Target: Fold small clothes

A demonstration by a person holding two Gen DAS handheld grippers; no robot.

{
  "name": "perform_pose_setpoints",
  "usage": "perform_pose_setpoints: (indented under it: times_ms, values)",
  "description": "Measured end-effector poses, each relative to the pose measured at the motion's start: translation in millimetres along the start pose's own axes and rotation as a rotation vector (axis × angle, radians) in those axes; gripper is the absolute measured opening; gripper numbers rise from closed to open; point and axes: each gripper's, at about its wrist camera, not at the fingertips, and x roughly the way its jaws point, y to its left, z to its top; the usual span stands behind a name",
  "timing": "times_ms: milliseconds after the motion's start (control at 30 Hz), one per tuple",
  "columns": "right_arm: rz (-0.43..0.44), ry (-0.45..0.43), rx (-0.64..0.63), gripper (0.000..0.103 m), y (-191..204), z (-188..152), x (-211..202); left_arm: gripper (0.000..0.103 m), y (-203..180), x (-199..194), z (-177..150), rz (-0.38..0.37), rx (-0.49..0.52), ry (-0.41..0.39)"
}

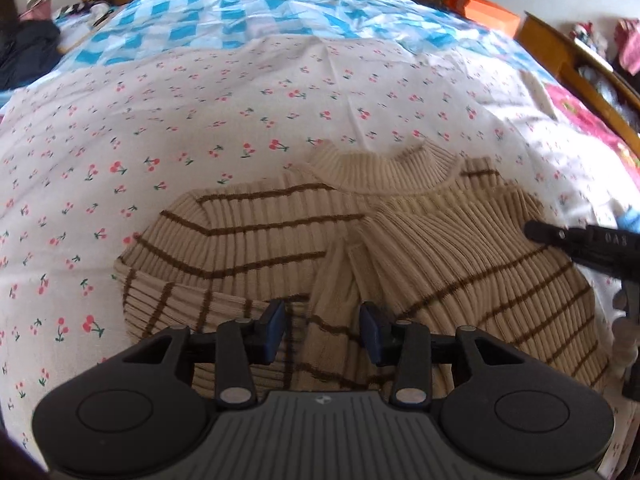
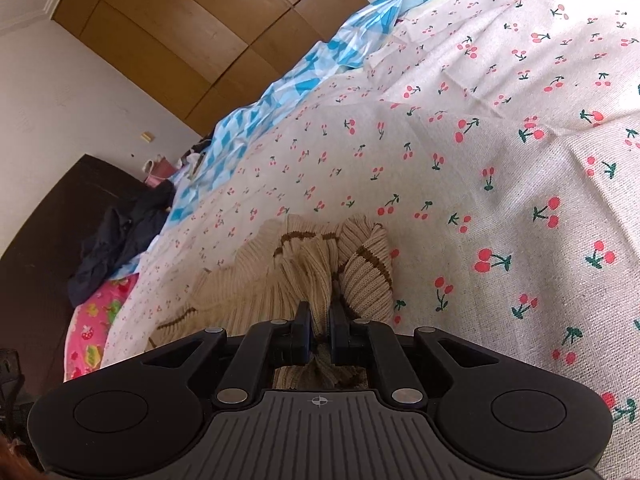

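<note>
**Sweater half folded on the bed, right jaws pinching it**

Sweater: a small ribbed beige knit with thin brown stripes and a plain high collar lies on a cream bed sheet printed with red cherries. In the left wrist view it fills the lower middle and right, collar toward 12 o'clock, with one side folded inward across the body so the stripes cross at angles.

The left gripper hangs over the sweater's lower part at 6 o'clock. Its jaws stand partly apart, blue pads not pressing the knit, which shows between them underneath.

The right gripper appears in the left view as a dark bar at 3 o'clock, at the sweater's edge. In its own view, the jaws are nearly together, pinching a bunched fold of the knit.

A blue and white checked cover lies beyond the sheet at 12 o'clock. Wooden wardrobe doors stand at 11 o'clock in the right view.
</note>
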Motion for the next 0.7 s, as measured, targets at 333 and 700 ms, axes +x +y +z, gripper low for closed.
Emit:
perform_pose_setpoints:
  times_ms: [333,700]
  values:
    - [0.006,0.003,-0.004,0.009,-0.4,0.0,-0.1,0.034,-24.8,30.2,13.4,0.034,0.103,0.056]
    - [0.002,-0.022,-0.034,0.011,7.1,-2.3,-5.3,0.014,21.7,-40.6,13.1,0.076,-0.123,-0.147]
